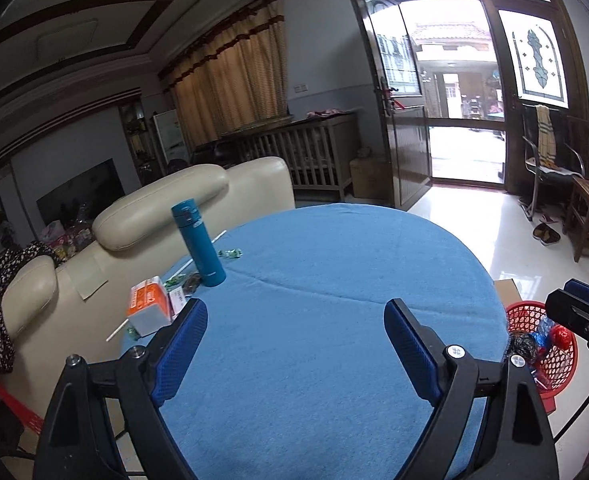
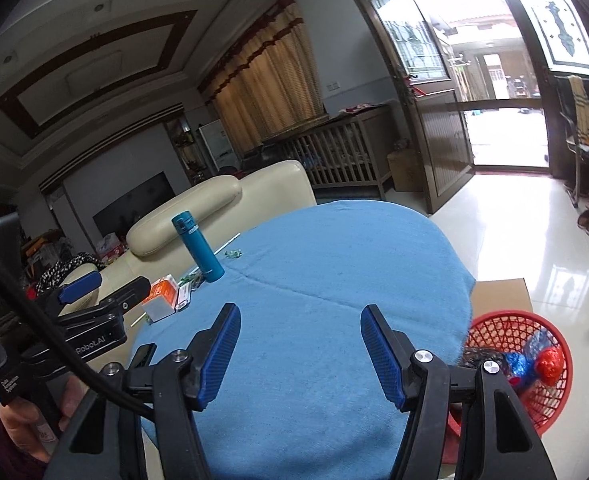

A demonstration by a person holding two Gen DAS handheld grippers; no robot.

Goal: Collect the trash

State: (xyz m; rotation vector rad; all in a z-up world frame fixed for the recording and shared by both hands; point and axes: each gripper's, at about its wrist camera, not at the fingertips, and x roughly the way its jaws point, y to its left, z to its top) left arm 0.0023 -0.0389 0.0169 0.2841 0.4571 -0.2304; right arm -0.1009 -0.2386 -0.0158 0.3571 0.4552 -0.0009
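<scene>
Hovering over the round blue-clothed table (image 1: 314,280), both left gripper (image 1: 296,344) and right gripper (image 2: 300,354) are gaping, empty. Shiny crumpled wrappers (image 2: 534,364) are lying in the red plastic mesh basket (image 2: 506,320) on the floor; small green candy wrappers (image 1: 230,254) beside the teal steel flask (image 1: 198,240) are awaiting collection.

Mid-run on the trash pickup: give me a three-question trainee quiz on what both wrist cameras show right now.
1. True or false: the left gripper holds a wrapper.
2. Where does the red basket stand? A) on the table B) on the floor by the table's edge C) on the sofa
3. What stands upright near the orange box?

Key: 1 false, both it and the right gripper are open and empty. 2 B. 3 the teal bottle.
</scene>
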